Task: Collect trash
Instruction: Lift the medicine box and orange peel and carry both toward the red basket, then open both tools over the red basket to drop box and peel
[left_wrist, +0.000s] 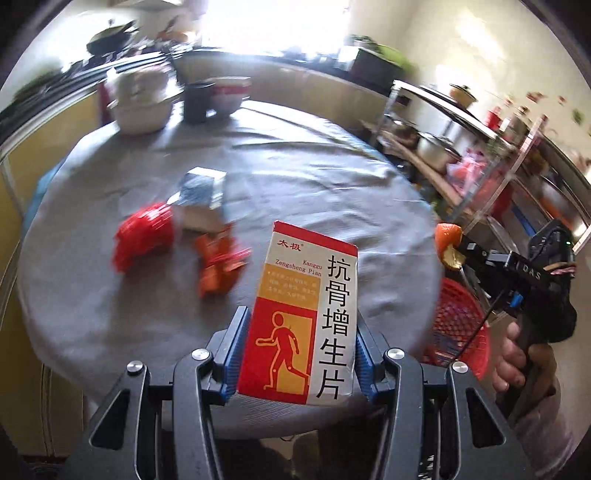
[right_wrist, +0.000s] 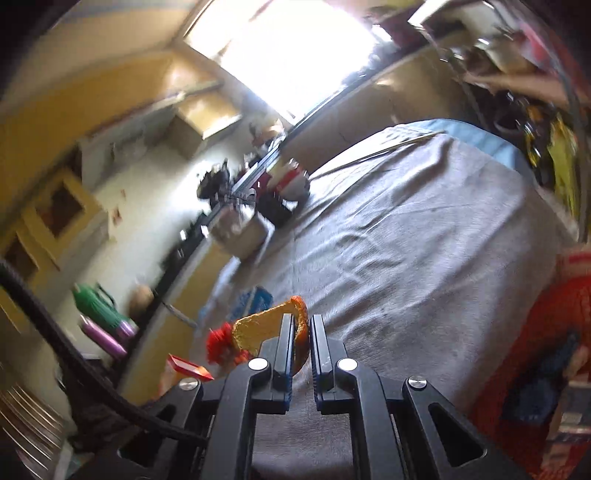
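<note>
My left gripper (left_wrist: 301, 332) is shut on a red, white and orange medicine box (left_wrist: 303, 314), held upright above the near edge of the grey-clothed round table (left_wrist: 295, 177). My right gripper (right_wrist: 300, 325) is shut on a piece of orange peel (right_wrist: 266, 325); in the left wrist view it (left_wrist: 458, 254) holds the peel (left_wrist: 448, 243) off the table's right edge, above a red mesh basket (left_wrist: 454, 325). On the table lie a red wrapper (left_wrist: 144, 236), an orange wrapper (left_wrist: 221, 262) and a blue-grey box (left_wrist: 201, 195).
White bowls (left_wrist: 142, 103), a dark cup (left_wrist: 199, 99) and a red-rimmed bowl (left_wrist: 229, 92) stand at the table's far side. A metal rack with pots (left_wrist: 443, 140) stands to the right. The red basket also shows in the right wrist view (right_wrist: 554, 350).
</note>
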